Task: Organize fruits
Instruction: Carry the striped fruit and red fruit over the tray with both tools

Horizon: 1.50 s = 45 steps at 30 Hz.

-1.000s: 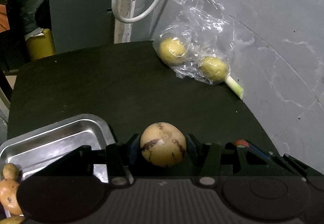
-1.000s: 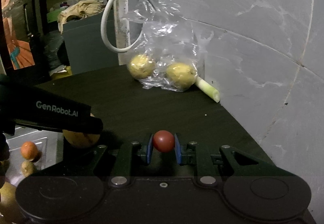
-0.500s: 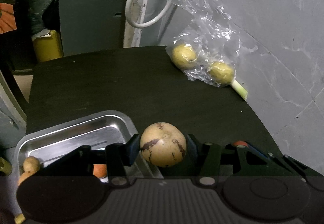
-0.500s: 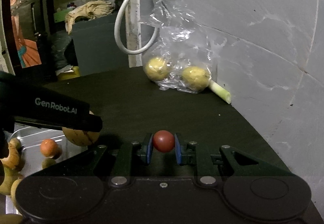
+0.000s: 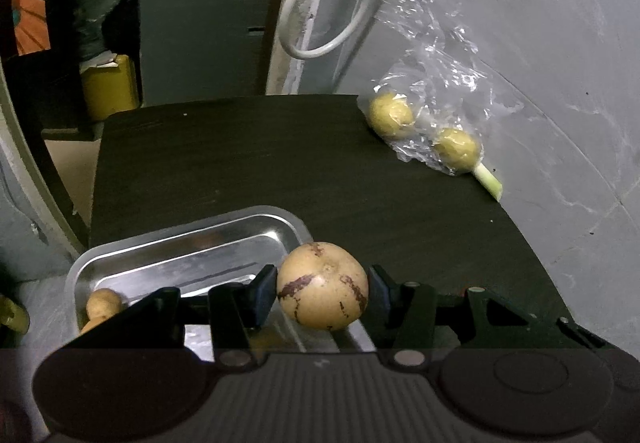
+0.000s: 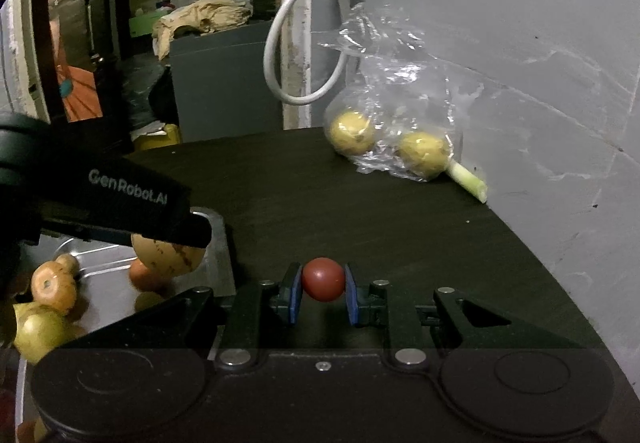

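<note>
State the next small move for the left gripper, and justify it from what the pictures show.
Probably ease a little further over the metal tray before opening. The left gripper grips the tan streaked fruit just above the tray's near corner rim, so releasing now might drop it on the edge.

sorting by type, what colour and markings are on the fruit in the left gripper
Tan-yellow with dark brown streaks: the round fruit, clearest in the left wrist view.

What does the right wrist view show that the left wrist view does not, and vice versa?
Only the right wrist view shows the right gripper shut on a red fruit, and an orange fruit in the tray. Only the left wrist view shows the tray's far rim and bare floor. Both show the speckled fruit in the left gripper, the bag and the cable.
</note>
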Each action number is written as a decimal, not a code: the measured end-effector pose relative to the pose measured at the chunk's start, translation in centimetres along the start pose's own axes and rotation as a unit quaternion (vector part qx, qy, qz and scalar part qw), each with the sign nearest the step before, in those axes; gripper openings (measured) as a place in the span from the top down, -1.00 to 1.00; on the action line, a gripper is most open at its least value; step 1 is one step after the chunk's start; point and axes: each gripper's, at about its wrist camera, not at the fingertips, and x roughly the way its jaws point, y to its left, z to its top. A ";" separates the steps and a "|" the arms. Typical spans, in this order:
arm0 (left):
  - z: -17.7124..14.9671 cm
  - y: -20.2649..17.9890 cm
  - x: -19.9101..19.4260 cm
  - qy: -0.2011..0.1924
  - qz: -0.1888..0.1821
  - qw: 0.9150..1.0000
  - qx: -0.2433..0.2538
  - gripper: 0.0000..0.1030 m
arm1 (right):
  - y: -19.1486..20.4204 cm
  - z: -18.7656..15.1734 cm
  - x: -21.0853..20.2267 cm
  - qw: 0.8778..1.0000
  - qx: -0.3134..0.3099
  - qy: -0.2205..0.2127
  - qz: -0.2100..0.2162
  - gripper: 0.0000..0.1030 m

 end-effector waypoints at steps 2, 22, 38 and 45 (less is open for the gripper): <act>-0.2 0.4 -0.3 -0.001 0.001 1.000 -0.003 -0.04 | 0.4 -0.3 -0.2 1.000 -0.002 0.002 0.003 0.54; -1.9 4.6 -2.4 -0.003 0.020 0.998 -0.051 -0.04 | 4.4 -2.3 -2.1 0.998 -0.038 0.015 0.039 0.53; -2.1 6.8 -1.4 0.003 0.041 0.996 -0.083 -0.04 | 5.6 -2.9 -1.2 0.997 -0.050 0.036 0.053 0.53; -1.8 7.5 -0.6 0.009 0.049 0.995 -0.084 -0.04 | 6.1 -2.7 -0.1 0.996 -0.056 0.047 0.060 0.53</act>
